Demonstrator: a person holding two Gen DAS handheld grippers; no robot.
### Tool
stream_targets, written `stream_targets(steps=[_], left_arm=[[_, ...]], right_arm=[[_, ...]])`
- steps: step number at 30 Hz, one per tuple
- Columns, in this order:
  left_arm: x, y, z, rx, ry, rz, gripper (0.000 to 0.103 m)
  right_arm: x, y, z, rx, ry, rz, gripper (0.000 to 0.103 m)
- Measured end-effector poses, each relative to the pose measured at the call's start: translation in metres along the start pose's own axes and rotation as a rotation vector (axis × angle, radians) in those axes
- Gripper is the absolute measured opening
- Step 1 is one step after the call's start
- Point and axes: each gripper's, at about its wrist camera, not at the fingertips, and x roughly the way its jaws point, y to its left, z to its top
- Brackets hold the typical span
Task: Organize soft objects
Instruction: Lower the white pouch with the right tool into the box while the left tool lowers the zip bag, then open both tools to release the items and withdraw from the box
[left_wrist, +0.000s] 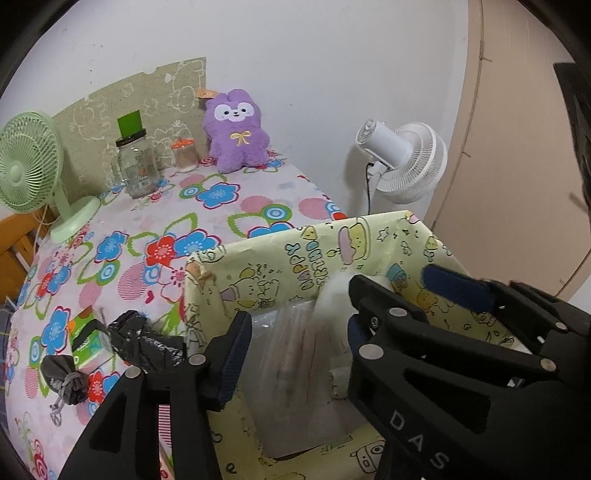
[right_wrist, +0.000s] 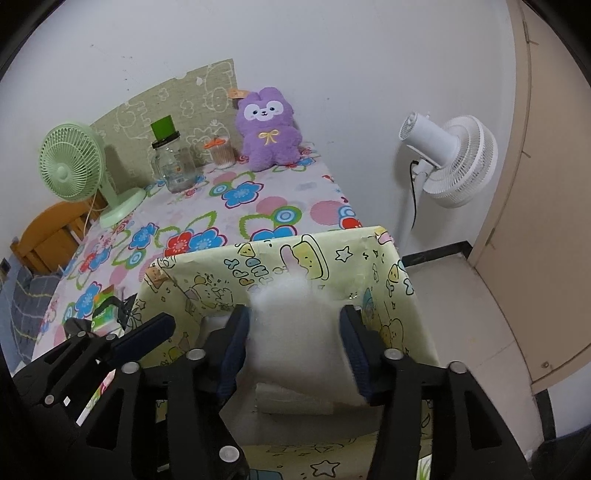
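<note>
Tablecloth with flowers fills mid-frame; yellow cartoon-print box sits lower centre. White fluffy wad lies inside the box, directly between the right gripper fingers, which stand apart, pads at its sides. Left gripper, also apart, hovers over clear wrapping at lower centre, holding nothing.

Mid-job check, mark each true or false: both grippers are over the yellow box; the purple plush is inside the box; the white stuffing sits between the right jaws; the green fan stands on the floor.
1. Both the left gripper and right gripper are over the yellow box: true.
2. Purple plush in the box: false, it sits on the table by the wall.
3. White stuffing between the right jaws: true.
4. Green fan on the floor: false, on the table.
</note>
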Motion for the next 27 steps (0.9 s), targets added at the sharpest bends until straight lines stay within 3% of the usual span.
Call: stream_targets(steps=[4,27], left_arm=[[-0.003,0.001,-0.001,0.005,0.004,-0.018,0.067],[-0.049,0.007,-0.009,0.046,-0.044,0.005,0.092]], right_arm=[[-0.003,0.001,-0.001,0.004,-0.004,0.002,0.08],[-0.048,0.022,-0.01,0.014,-0.064,-0.062,0.092]])
